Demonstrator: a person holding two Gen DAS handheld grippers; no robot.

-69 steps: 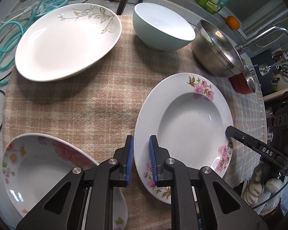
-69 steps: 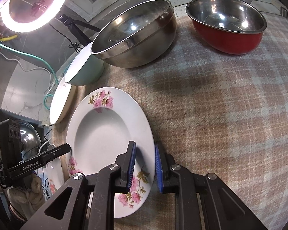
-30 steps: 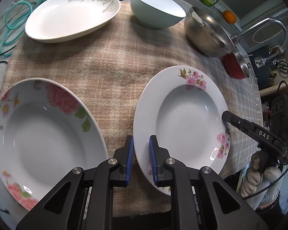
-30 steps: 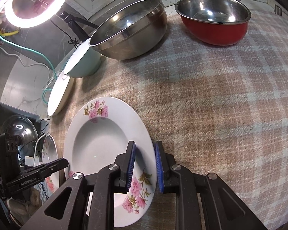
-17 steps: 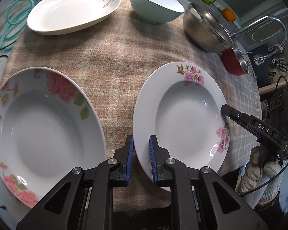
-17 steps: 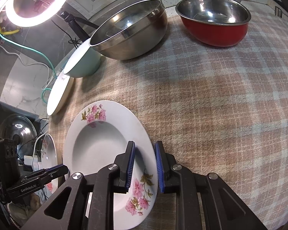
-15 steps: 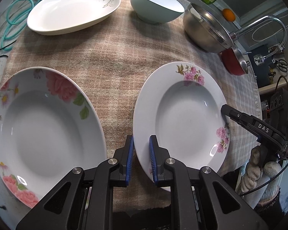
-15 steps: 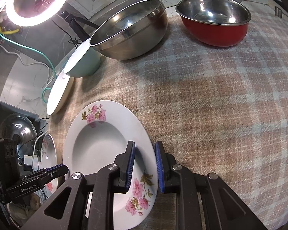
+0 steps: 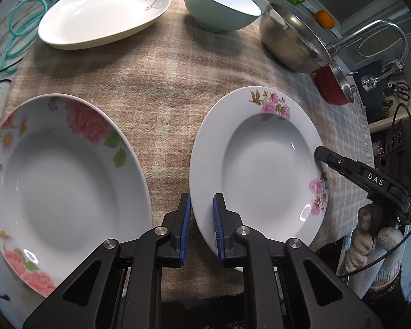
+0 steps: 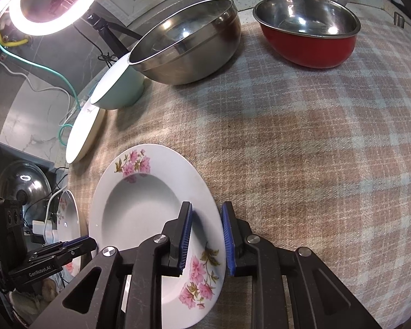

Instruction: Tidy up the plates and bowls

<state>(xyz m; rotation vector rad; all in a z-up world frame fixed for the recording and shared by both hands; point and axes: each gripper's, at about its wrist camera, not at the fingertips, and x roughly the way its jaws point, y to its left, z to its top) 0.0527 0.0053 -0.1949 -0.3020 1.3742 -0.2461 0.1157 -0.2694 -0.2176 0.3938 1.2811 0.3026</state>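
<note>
So the pink-flower plate (image 9: 260, 164) sits near the front edge of the plaid cloth (image 9: 164, 82), and both tongs are on it at once: the left gripper (image 9: 201, 224) is nipped down on the near-left rim, and the right gripper (image 10: 204, 238) straddles the opposite rim with its jaws barely apart, pads looking like they're on it. My guess is the two-sided hold is there because a wide, slick rim would tip from one pinch. Just beside it to the left is the big rose plate (image 9: 60, 186), the likely stacking spot. Farther back: an oval leaf-print dish (image 9: 104, 13), mint bowl (image 9: 222, 5), steel mixing bowl (image 10: 189, 44) and red pan (image 10: 309, 35). Kitchen counter, ring light (image 10: 54, 5), faucet (image 9: 370, 35) off to the side.
</note>
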